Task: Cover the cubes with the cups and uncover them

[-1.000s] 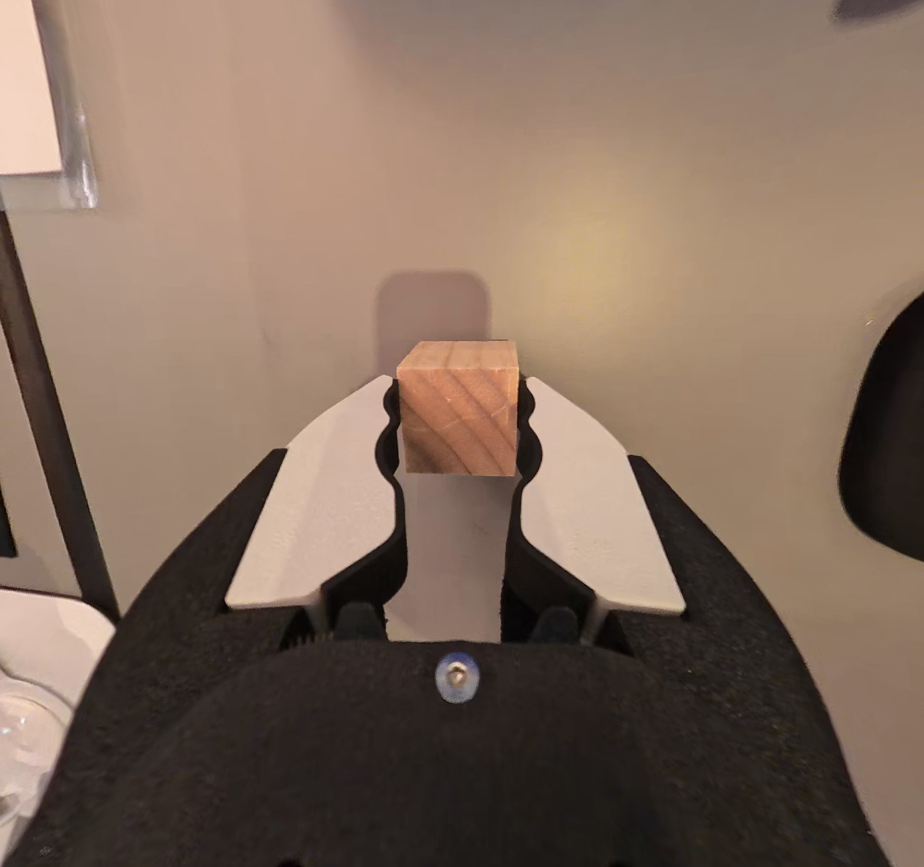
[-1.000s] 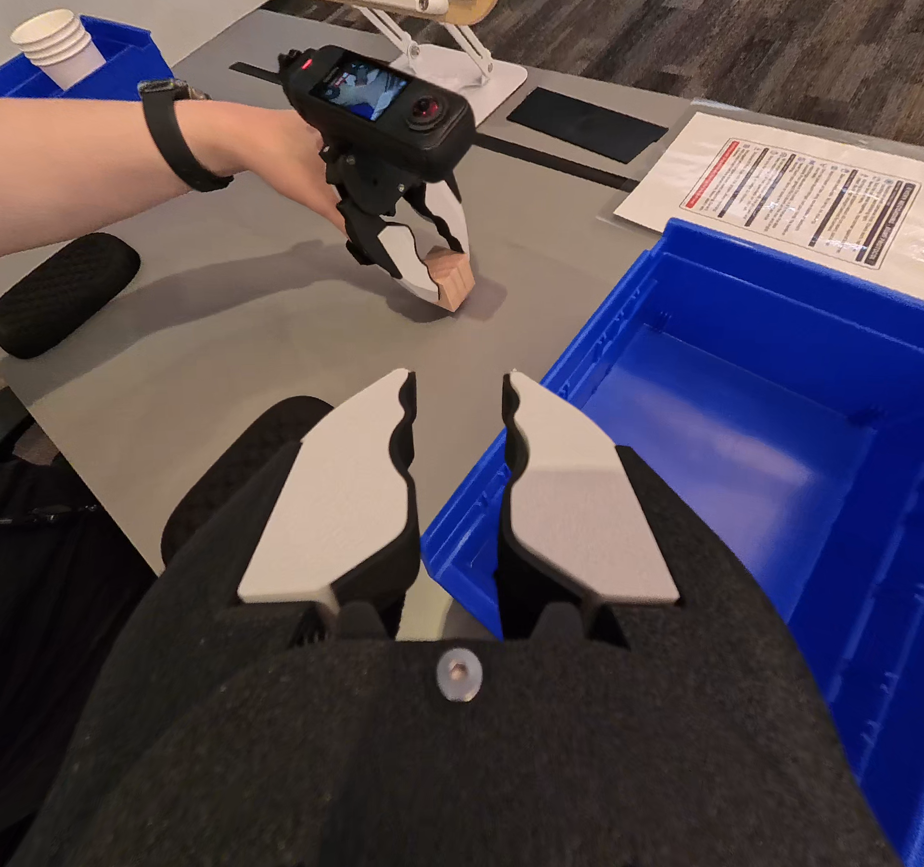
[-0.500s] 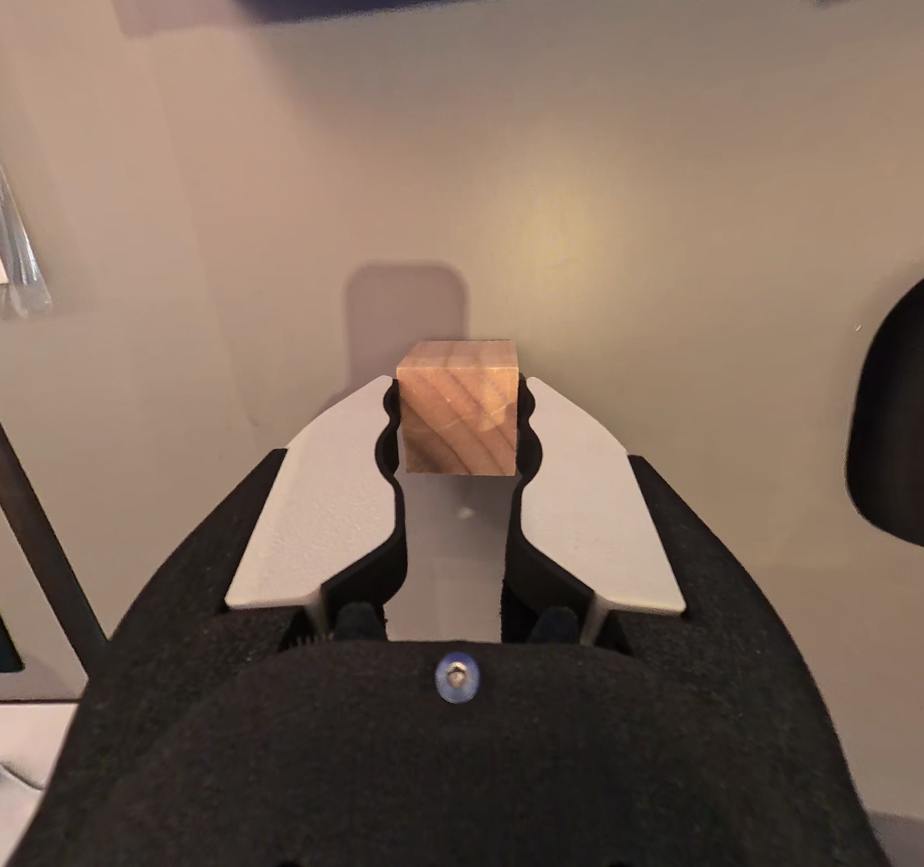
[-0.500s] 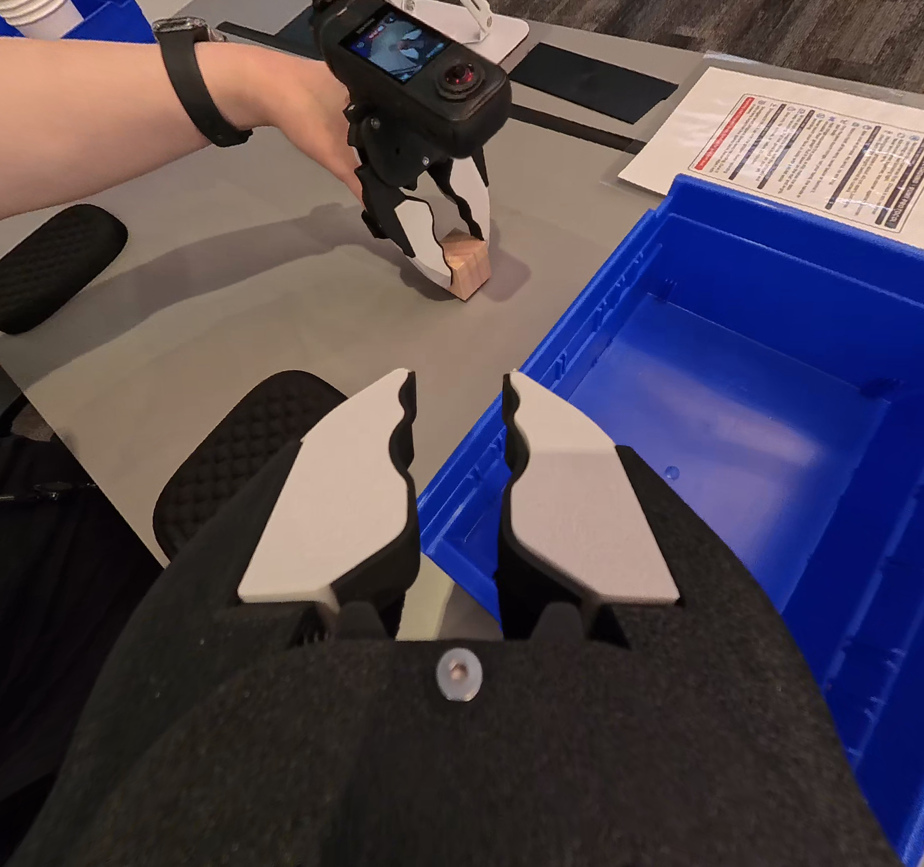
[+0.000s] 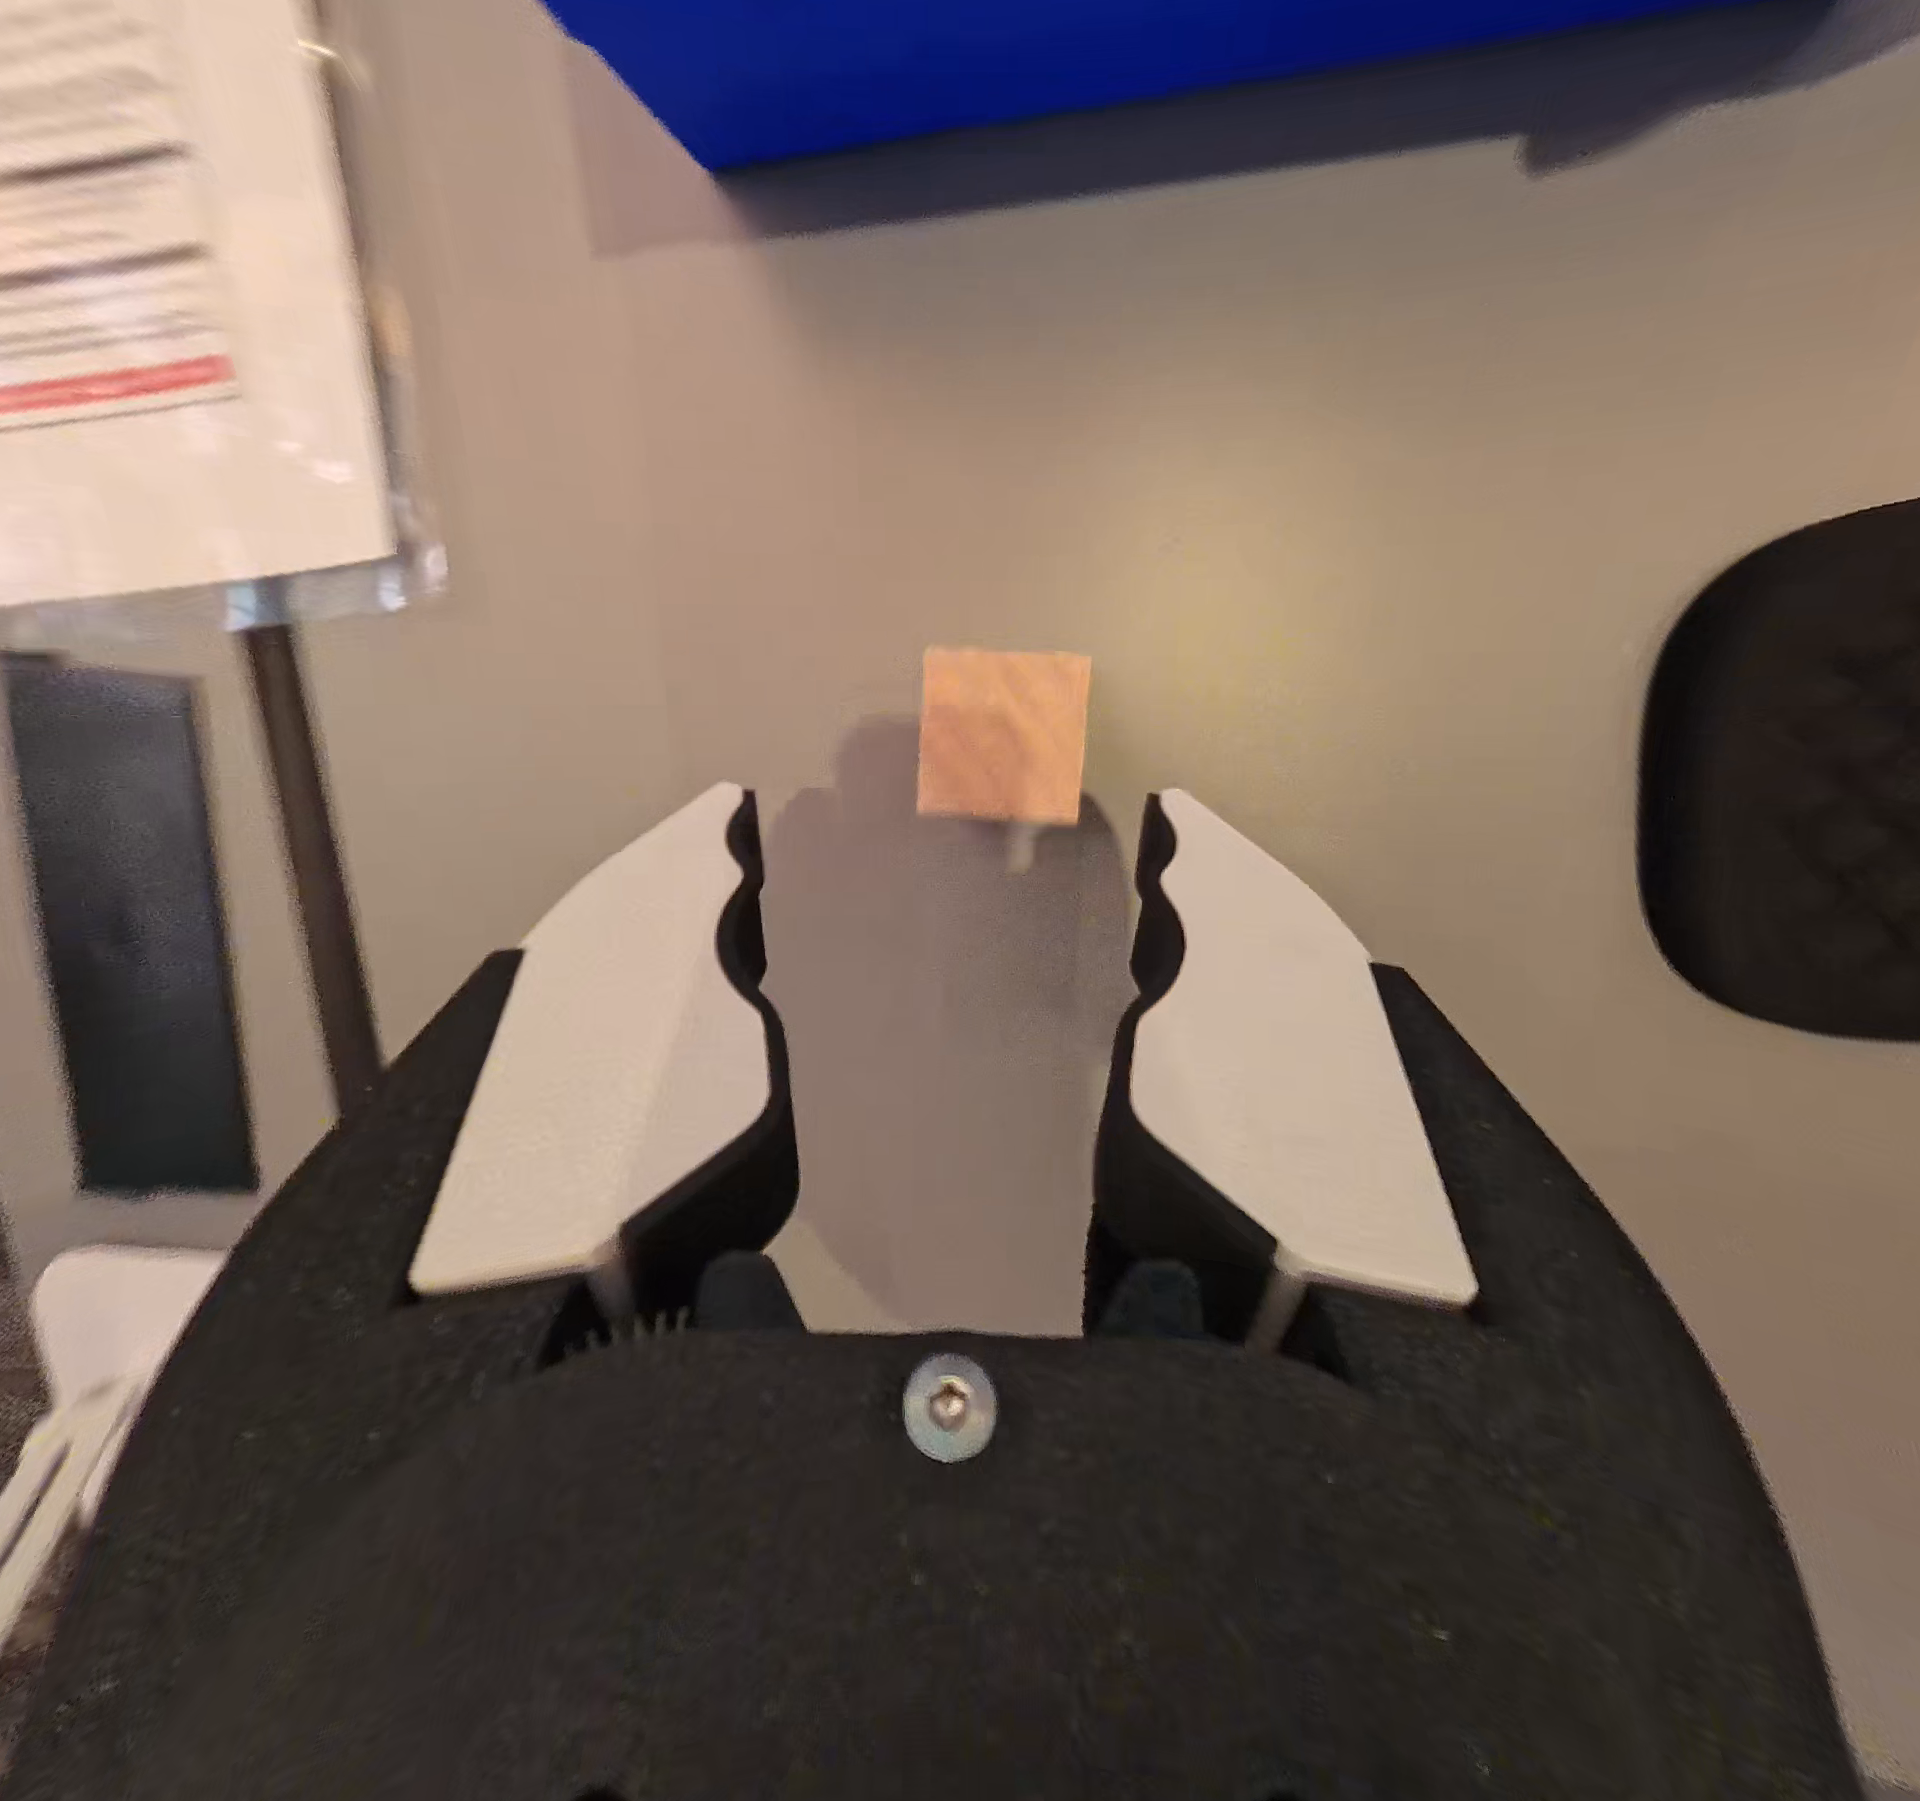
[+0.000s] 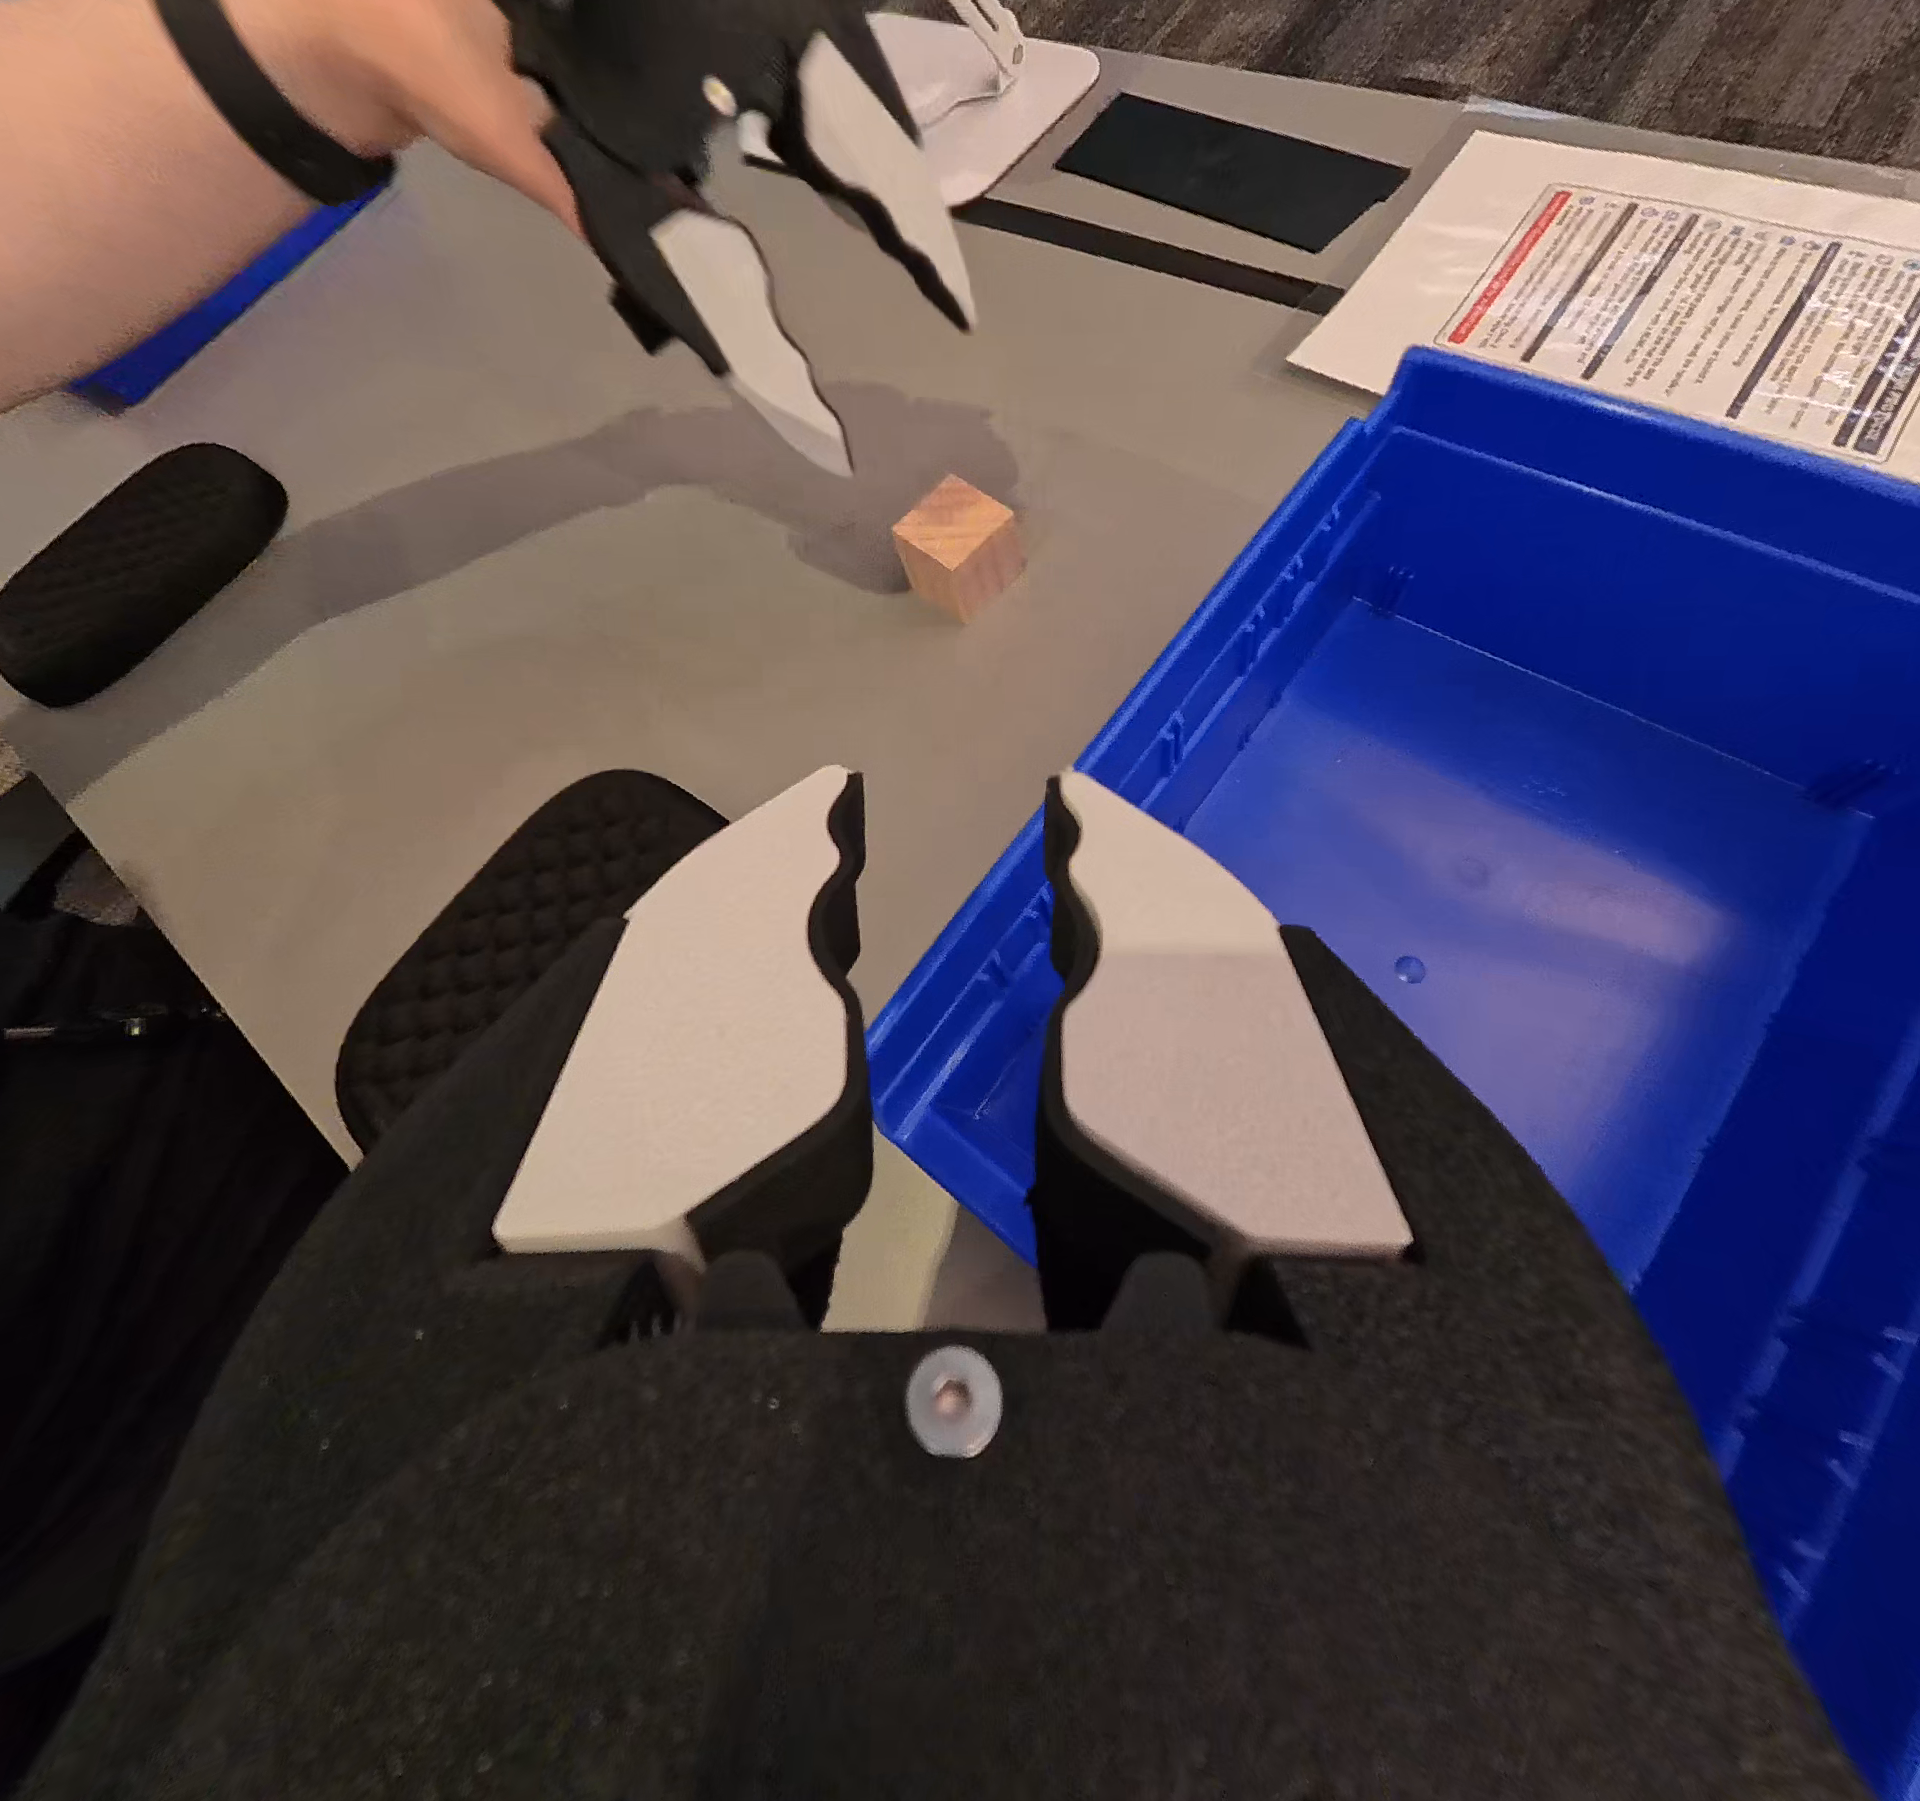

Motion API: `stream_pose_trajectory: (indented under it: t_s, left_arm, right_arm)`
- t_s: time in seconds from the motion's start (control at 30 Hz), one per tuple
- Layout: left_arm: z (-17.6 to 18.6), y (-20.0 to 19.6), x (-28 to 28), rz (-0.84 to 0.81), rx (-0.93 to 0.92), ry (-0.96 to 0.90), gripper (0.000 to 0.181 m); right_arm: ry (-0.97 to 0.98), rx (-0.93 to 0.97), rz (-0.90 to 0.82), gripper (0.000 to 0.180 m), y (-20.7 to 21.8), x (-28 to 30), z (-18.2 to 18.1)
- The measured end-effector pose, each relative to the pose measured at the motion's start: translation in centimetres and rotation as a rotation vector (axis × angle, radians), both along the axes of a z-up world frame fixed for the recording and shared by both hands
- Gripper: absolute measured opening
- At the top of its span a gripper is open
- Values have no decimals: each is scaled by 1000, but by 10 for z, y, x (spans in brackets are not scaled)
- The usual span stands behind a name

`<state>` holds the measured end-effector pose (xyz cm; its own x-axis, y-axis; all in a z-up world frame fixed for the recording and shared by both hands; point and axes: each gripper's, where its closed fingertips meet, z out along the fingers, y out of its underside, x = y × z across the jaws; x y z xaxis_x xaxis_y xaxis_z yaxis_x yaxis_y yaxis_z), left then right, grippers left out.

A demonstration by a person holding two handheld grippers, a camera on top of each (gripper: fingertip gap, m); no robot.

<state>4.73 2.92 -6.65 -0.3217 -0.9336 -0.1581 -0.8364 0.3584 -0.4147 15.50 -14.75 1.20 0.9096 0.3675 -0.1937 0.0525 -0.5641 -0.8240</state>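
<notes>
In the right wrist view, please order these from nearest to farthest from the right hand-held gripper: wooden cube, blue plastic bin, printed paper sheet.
1. Blue plastic bin, directly beside its fingertips, right.
2. Small wooden cube, ahead on the grey table.
3. Printed paper sheet, beyond the bin, far right.

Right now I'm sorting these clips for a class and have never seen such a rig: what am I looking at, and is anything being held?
No robot is here: a person holds a two-fingered gripper in each hand, each carrying a camera that looks along its fingers. One picture comes from the left gripper, the other from the right gripper. The left one also shows in the right view, held above the table with its jaws apart. On the grey table sits a small wooden cube, free of both grippers. Beside it stand an empty blue plastic bin, a laminated printed sheet and black padded rests. Nothing is held; the right gripper's jaws are also apart. No cup appears.
</notes>
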Motion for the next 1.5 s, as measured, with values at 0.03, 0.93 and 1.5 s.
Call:
stream_pose_trajectory:
  t_s: [0.03, 0.93, 1.5]
  left_arm:
    - [17, 5, -13, 34, 27, -51, 68]
    - [-11, 98, -679, 1653, -99, -68, 70]
    - [-69, 107, -676, 1725, -235, 124, 52]
  right_arm:
    - [0, 9, 5, 32, 1, -2, 2]
    - [-151, -64, 182, 33, 83, -103, 9]
    - [-124, -51, 138, 32, 65, -87, 13]
